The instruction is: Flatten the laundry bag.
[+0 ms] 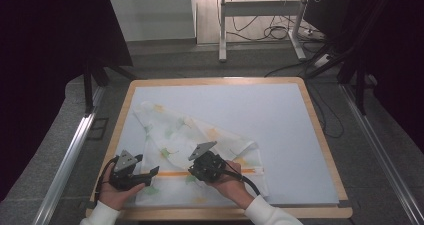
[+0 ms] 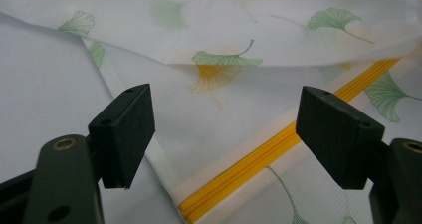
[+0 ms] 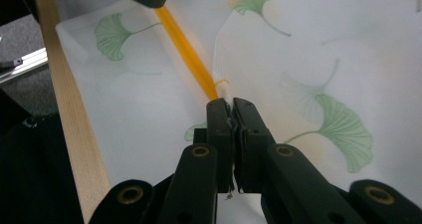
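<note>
One leaf-print mesh bag (image 1: 200, 135), one yellow zipper (image 2: 278, 144), two tongs.

The worktop (image 1: 320, 135) has a pale wooden rim around a light blue-grey mat (image 1: 270, 120). Directly on the mat, toward seven o'clock, lies a crumpled white mesh bag (image 1: 200, 135) printed with green and yellow ginkgo leaves, its orange zipper (image 1: 172, 173) running nine to three.
</note>
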